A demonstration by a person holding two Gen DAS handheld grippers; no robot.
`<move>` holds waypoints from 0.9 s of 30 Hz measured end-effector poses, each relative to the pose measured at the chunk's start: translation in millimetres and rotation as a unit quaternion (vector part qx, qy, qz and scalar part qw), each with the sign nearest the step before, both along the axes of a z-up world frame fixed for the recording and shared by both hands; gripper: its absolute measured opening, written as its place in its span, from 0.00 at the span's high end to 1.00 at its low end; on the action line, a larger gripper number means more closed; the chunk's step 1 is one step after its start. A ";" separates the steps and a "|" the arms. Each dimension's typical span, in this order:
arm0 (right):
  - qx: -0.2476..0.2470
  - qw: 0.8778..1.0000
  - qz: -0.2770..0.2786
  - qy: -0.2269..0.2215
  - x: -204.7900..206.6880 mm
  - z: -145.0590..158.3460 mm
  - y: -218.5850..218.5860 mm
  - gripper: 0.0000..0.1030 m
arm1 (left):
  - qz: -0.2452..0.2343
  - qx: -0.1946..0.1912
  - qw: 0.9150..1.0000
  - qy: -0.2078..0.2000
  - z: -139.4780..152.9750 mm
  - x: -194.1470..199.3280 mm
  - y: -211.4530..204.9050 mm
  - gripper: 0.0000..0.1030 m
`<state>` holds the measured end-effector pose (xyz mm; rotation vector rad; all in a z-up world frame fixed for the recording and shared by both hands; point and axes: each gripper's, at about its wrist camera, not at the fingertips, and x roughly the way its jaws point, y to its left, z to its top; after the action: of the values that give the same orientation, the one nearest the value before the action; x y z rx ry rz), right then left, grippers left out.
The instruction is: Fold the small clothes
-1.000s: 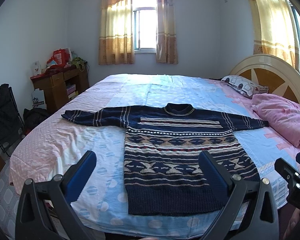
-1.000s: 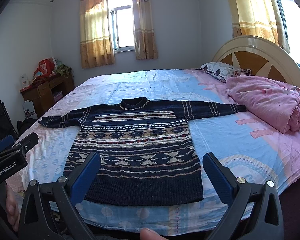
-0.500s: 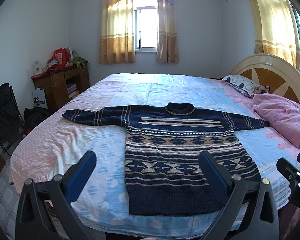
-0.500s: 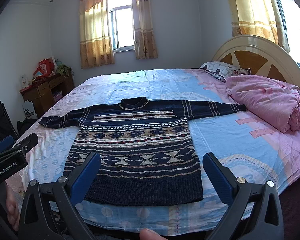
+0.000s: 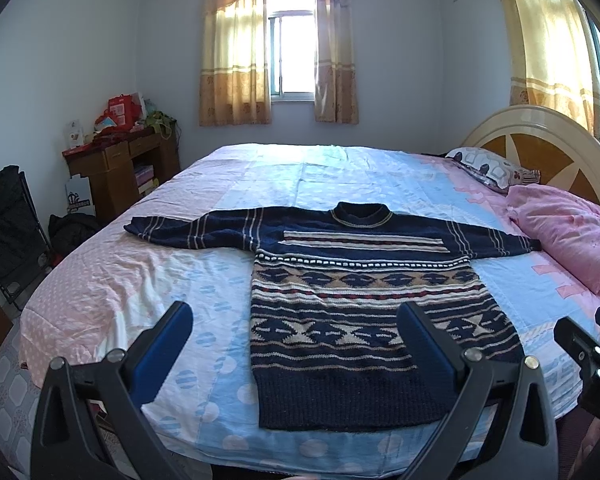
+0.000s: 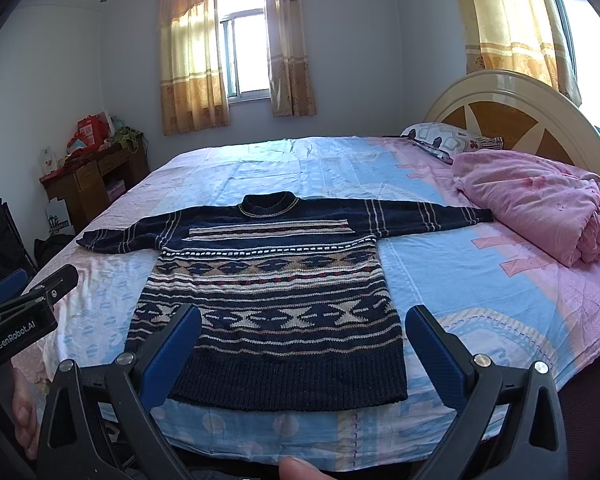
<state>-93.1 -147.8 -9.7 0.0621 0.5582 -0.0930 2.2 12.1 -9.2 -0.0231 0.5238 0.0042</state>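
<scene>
A: Your left gripper [image 5: 294, 330] hangs short of the bed [image 5: 100, 280], its blue fingers [image 5: 162, 354] spread wide, nothing between them. The navy patterned sweater [image 5: 364, 320] lies flat just ahead of it and slightly to its right, hem nearest you, collar farthest, both sleeves stretched out sideways.

B: And your right gripper [image 6: 302, 334] stands likewise, fingers [image 6: 436, 354] far apart and holding nothing. The sweater [image 6: 276, 300] sits straight ahead of it; its left finger overlaps the hem's near corner in view, though contact cannot be told.

A: Beyond the sweater's right sleeve, to the right of both grippers, a pink quilt [image 6: 536, 200] is bunched against the headboard [image 6: 512, 116], touching or nearly touching the cuff.

B: A patterned pillow [image 6: 444, 138] lies past the quilt. Far left of your grippers, a wooden desk [image 5: 120, 168] stands against the wall, piled with red packages.

A: Your thumb tip [image 6: 296, 468] shows at the bottom edge of the right wrist view.
</scene>
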 end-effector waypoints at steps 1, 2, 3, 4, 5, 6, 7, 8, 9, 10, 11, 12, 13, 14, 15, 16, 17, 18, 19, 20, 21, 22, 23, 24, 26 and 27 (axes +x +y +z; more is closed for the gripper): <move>0.000 1.000 -0.001 0.000 -0.4 -1.0 -0.1 0.01 | 0.000 0.001 1.000 0.000 -0.1 -0.2 0.1 0.00; 0.000 1.000 -0.001 0.001 -0.3 -1.0 0.2 0.01 | 0.000 0.001 1.000 0.000 0.1 0.2 -0.2 0.00; 0.000 1.000 -0.001 0.001 -0.1 -0.4 0.5 0.01 | 0.000 0.002 1.000 0.000 -0.2 -0.4 0.7 0.00; 0.000 1.000 0.000 0.002 -0.3 -0.9 0.6 0.01 | 0.000 0.000 1.000 0.000 0.1 0.0 0.5 0.00; 0.000 1.000 0.000 0.002 0.0 -1.0 1.1 0.01 | 0.001 0.000 1.000 0.000 0.2 0.3 -0.2 0.00; 0.000 1.000 0.000 0.003 0.2 -1.3 1.2 0.01 | 0.001 0.001 1.000 0.000 0.3 0.3 -0.3 0.00; 0.000 1.000 0.001 0.003 0.0 -2.0 1.4 0.01 | 0.001 0.001 1.000 0.000 0.3 0.4 -0.3 0.00; 0.000 1.000 0.000 0.003 0.4 -1.8 1.2 0.01 | 0.001 0.001 1.000 0.001 -1.2 0.8 0.2 0.00; 0.000 1.000 0.000 0.004 0.4 -1.9 1.3 0.01 | 0.001 0.001 1.000 0.001 -1.2 0.8 0.3 0.00; 0.001 1.000 0.001 0.005 -0.1 -3.0 1.5 0.01 | 0.000 0.001 1.000 0.002 -1.6 0.7 0.7 0.00; 0.001 1.000 0.001 0.006 1.5 -2.8 1.3 0.01 | 0.000 0.002 1.000 0.003 -2.8 0.7 1.4 0.00; 0.000 1.000 0.000 0.007 2.4 -3.0 1.9 0.01 | 0.001 0.002 1.000 0.004 -3.7 0.2 2.6 0.00; 0.000 1.000 0.000 0.008 2.4 -4.3 2.1 0.01 | 0.000 0.003 1.000 0.005 -6.6 1.0 3.0 0.00; 0.000 1.000 0.000 0.009 2.8 -4.6 2.1 0.01 | 0.001 0.004 1.000 0.006 -9.0 1.5 4.1 0.00; 0.000 1.000 0.000 0.009 3.3 -5.2 1.8 0.01 | 0.001 0.004 1.000 0.007 -11.1 2.3 5.1 0.00; -0.001 1.000 0.000 0.010 3.8 -6.1 1.8 0.01 | 0.001 0.005 1.000 0.007 -11.0 2.7 4.3 0.00; -0.002 1.000 -0.001 0.010 4.5 -6.7 1.8 0.01 | 0.001 0.005 1.000 0.008 -12.1 3.4 4.1 0.00; -0.003 1.000 -0.001 0.012 5.8 -8.5 1.6 0.01 | 0.001 0.006 1.000 0.009 -13.9 3.6 5.6 0.00; -0.004 1.000 -0.002 0.014 8.1 -9.3 1.1 0.01 | 0.002 0.008 1.000 0.010 -14.2 5.8 4.3 0.00; -0.005 1.000 -0.003 0.015 10.4 -9.6 0.4 0.01 | 0.001 0.011 1.000 0.012 -14.7 8.8 3.5 0.00; -0.007 1.000 -0.004 0.017 12.6 -10.9 -0.4 0.01 | 0.001 0.014 1.000 0.014 -15.3 10.7 3.2 0.00; -0.011 1.000 -0.005 0.018 15.4 -12.9 -1.2 0.01 | 0.002 0.018 1.000 0.015 -16.3 13.1 2.8 0.00; -0.014 1.000 -0.008 0.020 18.2 -14.5 -2.0 0.01 | 0.002 0.023 1.000 0.016 -16.8 15.8 2.1 0.00; -0.017 1.000 -0.010 0.021 21.0 -15.7 -3.5 0.01 | 0.003 0.027 0.999 0.017 -17.4 18.6 2.4 0.00; -0.024 0.999 -0.017 0.024 29.5 -20.7 -8.0 0.01 | 0.005 0.036 0.999 0.020 -17.8 26.3 1.9 0.00; -0.026 0.999 -0.021 0.026 33.1 -23.1 -10.4 0.01 | 0.006 0.043 0.999 0.021 -18.4 30.8 1.2 0.00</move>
<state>-60.0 -158.2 -32.8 0.0202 0.6060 -0.1508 33.0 13.3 -27.6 0.0568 0.5659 0.0397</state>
